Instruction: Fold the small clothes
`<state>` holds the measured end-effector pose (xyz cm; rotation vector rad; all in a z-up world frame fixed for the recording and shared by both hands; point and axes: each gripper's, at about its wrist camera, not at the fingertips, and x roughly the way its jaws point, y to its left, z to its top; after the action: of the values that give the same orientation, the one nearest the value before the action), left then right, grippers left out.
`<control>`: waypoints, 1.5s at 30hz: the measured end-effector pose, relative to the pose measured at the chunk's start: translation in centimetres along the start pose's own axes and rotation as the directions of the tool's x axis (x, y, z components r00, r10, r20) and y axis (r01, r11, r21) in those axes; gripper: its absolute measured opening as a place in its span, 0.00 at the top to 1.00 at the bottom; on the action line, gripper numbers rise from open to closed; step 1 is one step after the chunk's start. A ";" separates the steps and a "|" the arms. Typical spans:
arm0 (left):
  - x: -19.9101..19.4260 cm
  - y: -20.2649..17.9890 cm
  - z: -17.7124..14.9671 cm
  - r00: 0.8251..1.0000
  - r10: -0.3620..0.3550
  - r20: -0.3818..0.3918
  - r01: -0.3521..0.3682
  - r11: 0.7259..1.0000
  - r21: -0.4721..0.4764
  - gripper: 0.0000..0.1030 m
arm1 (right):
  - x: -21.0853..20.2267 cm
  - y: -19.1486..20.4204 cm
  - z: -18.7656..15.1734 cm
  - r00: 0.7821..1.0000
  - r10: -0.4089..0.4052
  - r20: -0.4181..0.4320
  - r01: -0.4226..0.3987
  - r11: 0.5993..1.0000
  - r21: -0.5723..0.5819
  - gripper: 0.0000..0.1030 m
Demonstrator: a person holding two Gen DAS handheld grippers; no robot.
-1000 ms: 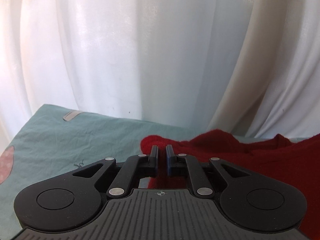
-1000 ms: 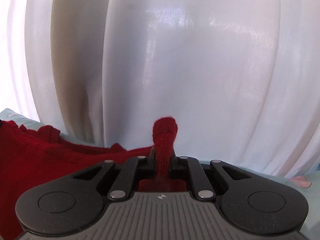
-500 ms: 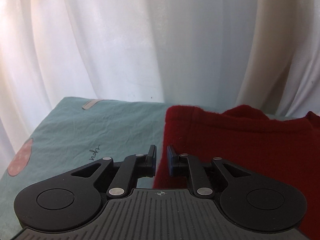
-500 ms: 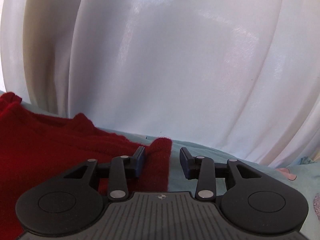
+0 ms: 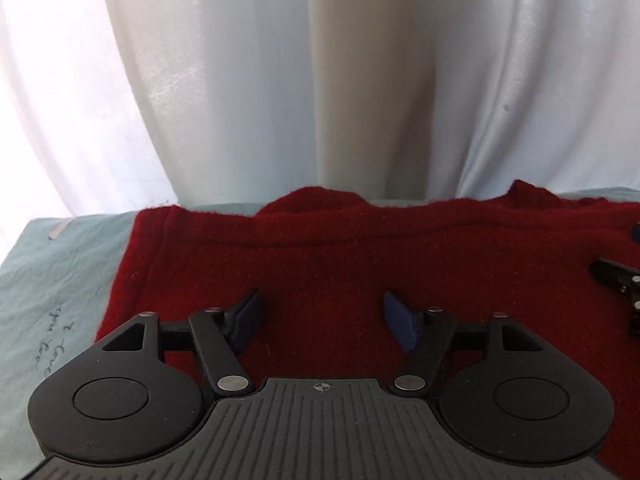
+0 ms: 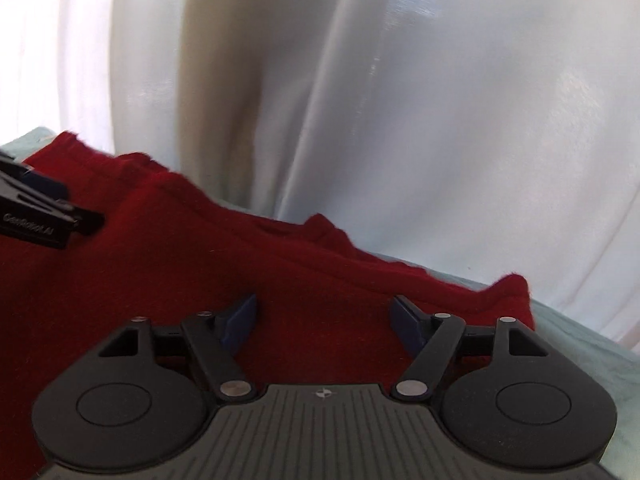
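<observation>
A dark red knitted garment (image 5: 360,264) lies spread flat on a pale teal sheet (image 5: 52,280); its far edge is slightly rumpled. My left gripper (image 5: 322,312) hovers over the garment's left part, its jaws opening wide, with no cloth pinched between the pads. My right gripper (image 6: 323,314) stands over the garment (image 6: 200,264) near its right edge, jaws also opening, nothing gripped. Part of the right gripper (image 5: 618,280) shows at the right edge of the left wrist view, and part of the left gripper (image 6: 36,212) at the left edge of the right wrist view.
White curtains (image 5: 320,80) hang close behind the far edge of the surface. The teal sheet carries handwriting-style print (image 5: 52,344) at the left and stretches past the garment's right edge (image 6: 580,344).
Both grippers let go of the red garment and spread their jaws. Both sank toward the cloth, which now lies flat beneath them instead of hanging from the pads.
</observation>
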<state>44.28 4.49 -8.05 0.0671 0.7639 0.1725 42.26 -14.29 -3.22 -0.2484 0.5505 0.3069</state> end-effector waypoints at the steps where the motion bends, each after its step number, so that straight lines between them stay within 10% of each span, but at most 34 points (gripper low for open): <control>1: 0.3 0.5 -0.1 1.000 0.005 -0.002 -0.005 1.000 -0.001 0.29 | 0.4 -1.1 0.0 1.000 0.002 -0.009 -0.002 0.999 0.053 0.29; 8: -2.2 3.0 -0.8 0.999 0.032 -0.022 -0.033 0.999 -0.037 0.29 | -2.7 -0.6 -0.3 0.998 -0.067 -0.015 0.068 0.995 0.078 0.34; 18: -7.0 8.1 -3.7 0.999 -0.007 -0.051 -0.003 0.982 -0.188 0.26 | -8.0 5.2 -1.5 0.974 0.224 0.013 -0.225 0.971 0.085 0.87; 25: -7.7 13.8 -6.9 0.991 0.099 -0.085 -0.113 0.979 -0.169 0.25 | -7.0 8.0 -2.2 0.982 0.191 -0.006 -0.191 0.981 0.040 0.87; 31: -5.9 18.8 -7.6 0.963 -0.242 -0.123 0.170 0.892 -0.419 0.13 | -8.1 8.4 -1.8 0.987 0.153 -0.041 -0.150 0.986 0.078 0.86; 37: -3.9 19.1 -7.4 0.924 -0.367 -0.111 0.275 0.836 -0.474 0.07 | -10.2 9.5 -1.9 0.985 0.173 -0.027 -0.169 0.979 0.110 0.86; 45: -2.6 19.0 -6.6 0.900 -0.418 -0.125 0.322 0.829 -0.457 0.07 | -9.9 10.9 -2.3 0.978 0.203 -0.046 -0.197 0.974 0.108 0.86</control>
<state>35.37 22.73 -8.64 -0.5293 0.9314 -0.0323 29.33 -7.10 -1.28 -0.1016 0.6469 0.4664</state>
